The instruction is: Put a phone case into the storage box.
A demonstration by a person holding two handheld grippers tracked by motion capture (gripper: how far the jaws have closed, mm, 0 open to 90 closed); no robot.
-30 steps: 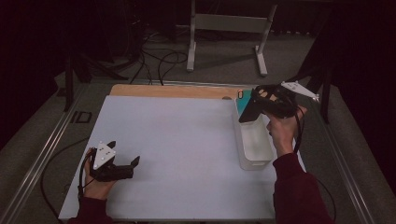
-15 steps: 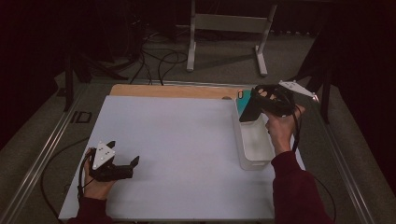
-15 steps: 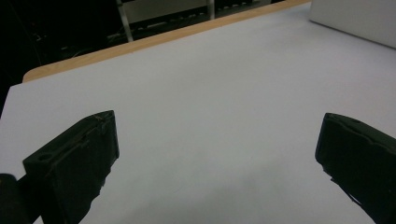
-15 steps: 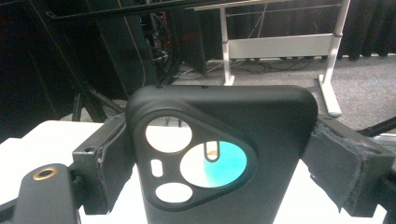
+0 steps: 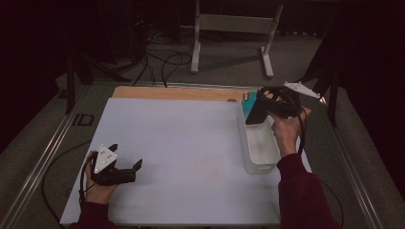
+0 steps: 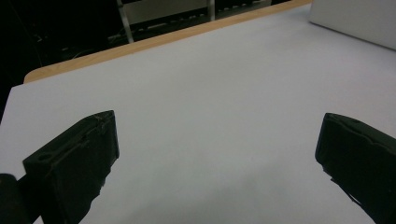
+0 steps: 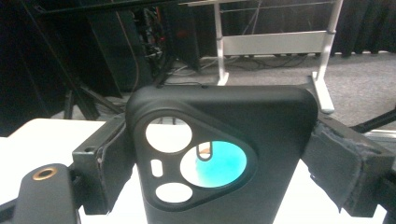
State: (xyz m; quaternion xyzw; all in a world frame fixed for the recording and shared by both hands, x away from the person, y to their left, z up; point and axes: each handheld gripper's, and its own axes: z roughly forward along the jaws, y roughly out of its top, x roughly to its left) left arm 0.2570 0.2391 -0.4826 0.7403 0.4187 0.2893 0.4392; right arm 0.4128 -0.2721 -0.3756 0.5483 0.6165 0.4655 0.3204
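My right claw is clamped on a black phone case, held upright between its jaws above the white bin. My left claw is spread apart, low over the worktop.

The room is dim, with black surroundings at ten and two o'clock. A grey carpeted floor stretches beyond the worktop, whose pale sheet leaves a wooden strip bare along the far edge at twelve o'clock. A white metal stand with two legs rises at twelve o'clock. Dark cables sprawl over the floor at eleven o'clock. Metal rails flank the worktop at nine o'clock.
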